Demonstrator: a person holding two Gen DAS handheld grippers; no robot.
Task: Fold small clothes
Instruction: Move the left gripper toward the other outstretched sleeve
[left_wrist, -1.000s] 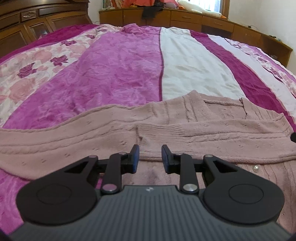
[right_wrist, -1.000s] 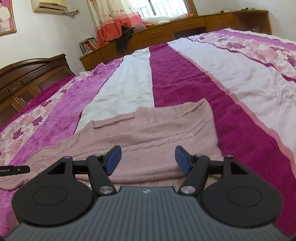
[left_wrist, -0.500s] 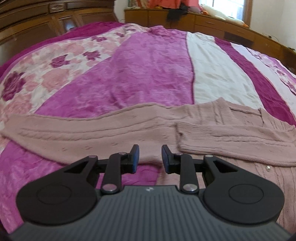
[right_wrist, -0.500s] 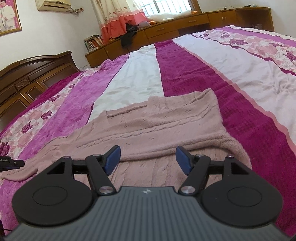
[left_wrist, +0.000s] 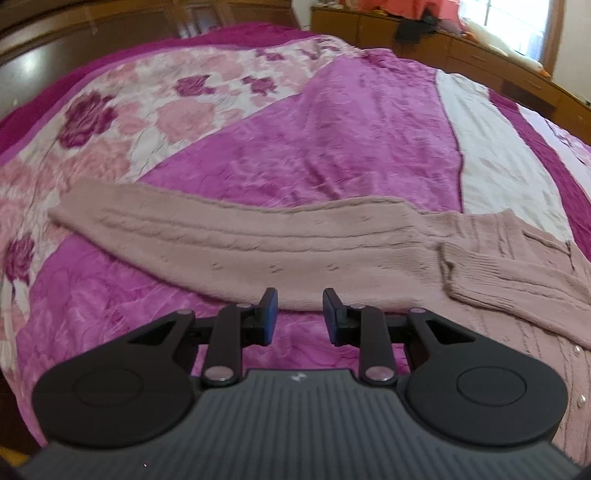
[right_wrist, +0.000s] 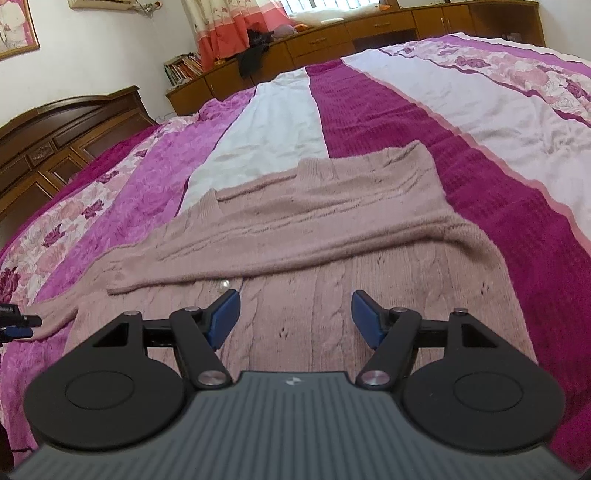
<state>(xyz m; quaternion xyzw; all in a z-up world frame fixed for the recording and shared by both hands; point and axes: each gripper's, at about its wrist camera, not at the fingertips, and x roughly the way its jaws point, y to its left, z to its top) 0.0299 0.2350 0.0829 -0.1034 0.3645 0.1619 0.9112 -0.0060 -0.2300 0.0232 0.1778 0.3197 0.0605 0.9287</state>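
My right claw (right_wrist: 293, 314) hangs over the pink knit cardigan (right_wrist: 314, 236) w/ jaws wide apart, nothing btwn them. One sleeve (right_wrist: 258, 254) lies folded across its front, a pearl button (right_wrist: 224, 285) just below it. Striped bedspread (right_wrist: 369, 110) underneath; left claw tip (right_wrist: 18, 320) at far left edge.

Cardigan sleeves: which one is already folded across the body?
The right-hand sleeve, lying across the cardigan front. The other sleeve still stretches out flat over the bedspread.
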